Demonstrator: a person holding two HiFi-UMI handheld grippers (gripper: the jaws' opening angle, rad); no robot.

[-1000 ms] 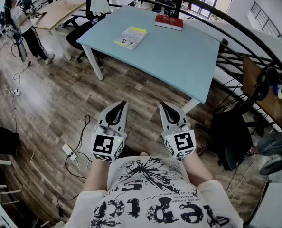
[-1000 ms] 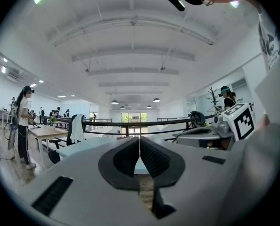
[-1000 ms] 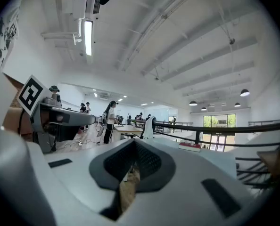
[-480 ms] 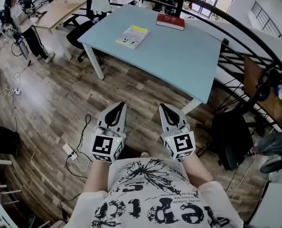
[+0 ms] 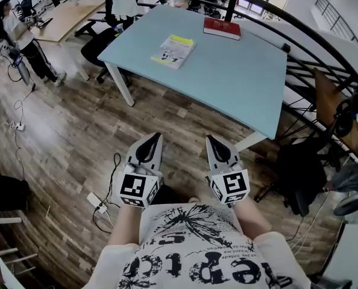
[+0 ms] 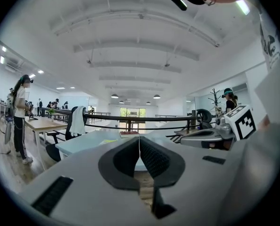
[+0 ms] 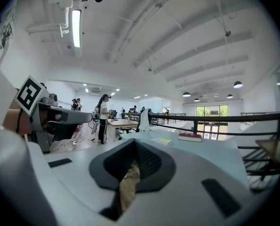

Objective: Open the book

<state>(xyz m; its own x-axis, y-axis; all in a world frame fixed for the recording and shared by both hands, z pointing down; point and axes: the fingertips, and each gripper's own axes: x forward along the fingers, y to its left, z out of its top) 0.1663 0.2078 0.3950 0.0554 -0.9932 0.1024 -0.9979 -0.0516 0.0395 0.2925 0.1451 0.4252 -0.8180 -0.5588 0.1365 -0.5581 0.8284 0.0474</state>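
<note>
A pale blue table (image 5: 227,77) stands on the wooden floor (image 5: 76,131), and the 2 grippers are held side by side above the floor, well short of it. The left gripper (image 5: 153,136) and right gripper (image 5: 210,139) both have their jaws pressed together on nothing. 2 closed books lie well apart on the table: a yellow-and-white book (image 5: 173,50) near its left edge, a red book (image 5: 222,28) at its far edge

Pale blue table (image 5: 227,71) on wood-plank floor (image 5: 64,137), black railing (image 5: 231,6) behind
</note>
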